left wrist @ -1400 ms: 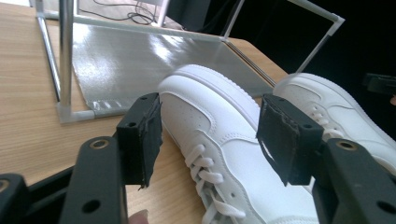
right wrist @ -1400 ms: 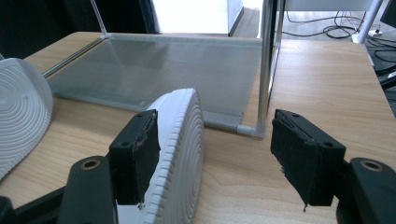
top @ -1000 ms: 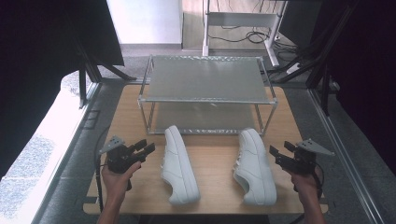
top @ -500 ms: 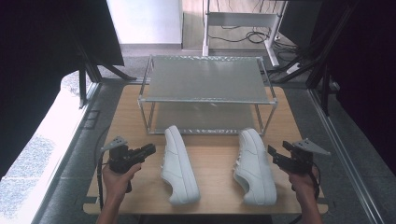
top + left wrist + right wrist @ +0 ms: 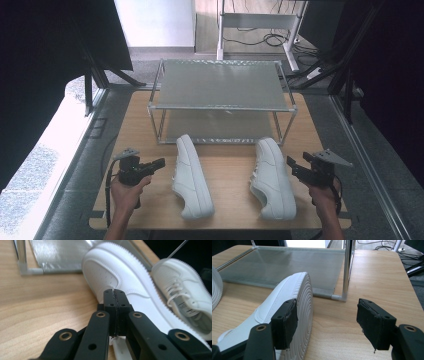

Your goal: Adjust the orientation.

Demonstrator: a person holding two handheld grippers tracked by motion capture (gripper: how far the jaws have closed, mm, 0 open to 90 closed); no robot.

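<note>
Two white sneakers lie on their sides on the wooden table [image 5: 227,167], soles turned to the right. My left gripper [image 5: 161,163] is just left of the left sneaker [image 5: 191,177], its jaws shut with nothing between them. In the left gripper view the gripper [image 5: 115,291] points at that sneaker's side [image 5: 120,277], and the right sneaker [image 5: 185,292] shows its laces beyond. My right gripper [image 5: 290,162] stands open just right of the right sneaker [image 5: 272,177]. In the right gripper view its [image 5: 327,308] left jaw is beside the sneaker's ridged sole [image 5: 305,302].
A two-tier metal rack [image 5: 220,90] with mesh shelves stands at the back of the table; its lower shelf [image 5: 287,265] and corner post [image 5: 346,272] lie just beyond the sneakers' toes. Bare wood lies to the right of the right gripper. Dark stands and cables surround the table.
My left gripper's jaws have come together and it has shifted slightly toward the left sneaker. The right gripper has edged a little closer to the right sneaker. The sneakers have not moved.
</note>
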